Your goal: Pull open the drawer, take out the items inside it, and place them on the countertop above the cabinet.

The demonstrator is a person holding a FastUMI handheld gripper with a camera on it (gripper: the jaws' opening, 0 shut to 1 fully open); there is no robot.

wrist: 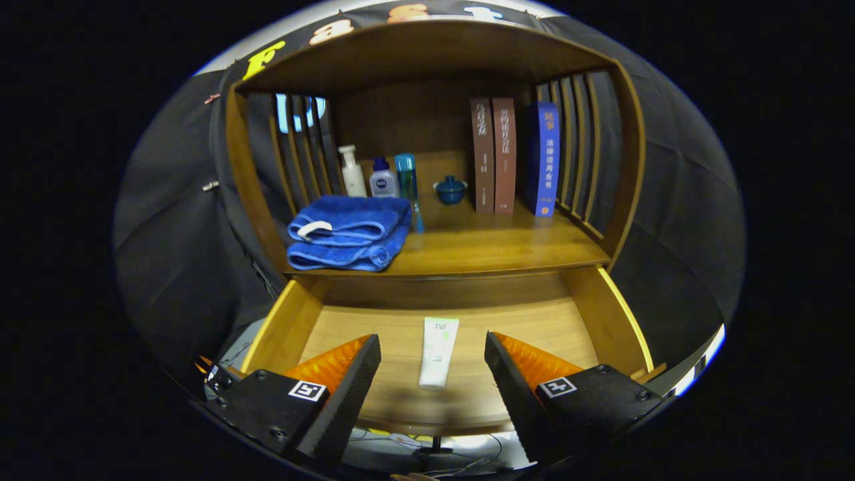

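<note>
Gripper view: my gripper (433, 364) held level above pulled-out drawer (604, 314), tilted slightly down into it, fingers (354, 381) spread wide, gripping nothing. White tube (437, 352) lies flat on drawer floor, between my fingers, cap end toward me; likely not touching either finger, hard to judge through fisheye. Beyond drawer, countertop (494, 247) carries folded blue towel (349, 232), three bottles (377, 177), small blue lidded pot (450, 190), three upright books (513, 157).
</note>
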